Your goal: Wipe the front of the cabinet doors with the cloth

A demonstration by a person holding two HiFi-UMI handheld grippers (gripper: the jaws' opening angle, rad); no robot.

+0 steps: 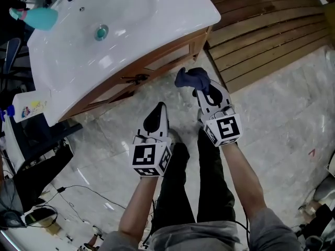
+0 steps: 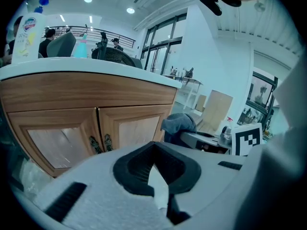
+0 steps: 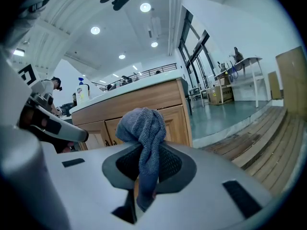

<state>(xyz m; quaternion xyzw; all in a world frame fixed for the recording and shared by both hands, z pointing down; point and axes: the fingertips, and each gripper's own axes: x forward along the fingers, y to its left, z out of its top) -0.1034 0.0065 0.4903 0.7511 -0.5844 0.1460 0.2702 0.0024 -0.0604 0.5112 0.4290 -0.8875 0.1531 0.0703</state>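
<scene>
Right gripper, jaws clamped on the bunched blue cloth, holds it at frame centre just short of the 2 cabinet doors, presumably ready to wipe; left gripper, lower left, closed and empty, stands clear.

We see a slate-blue cloth at the 12 o'clock end of the right hand-held gripper. That gripper is white with black pads and a black-and-white square-marker cube. The left hand-held gripper has the same colours. The cabinet doors are honey-brown wood with paler panels. At 11 o'clock the sink is glossy white with a teal drain, and a teal bottle sits at 10 o'clock. The floor is grey-white veined marble. At 1 o'clock we see brown planks.
</scene>
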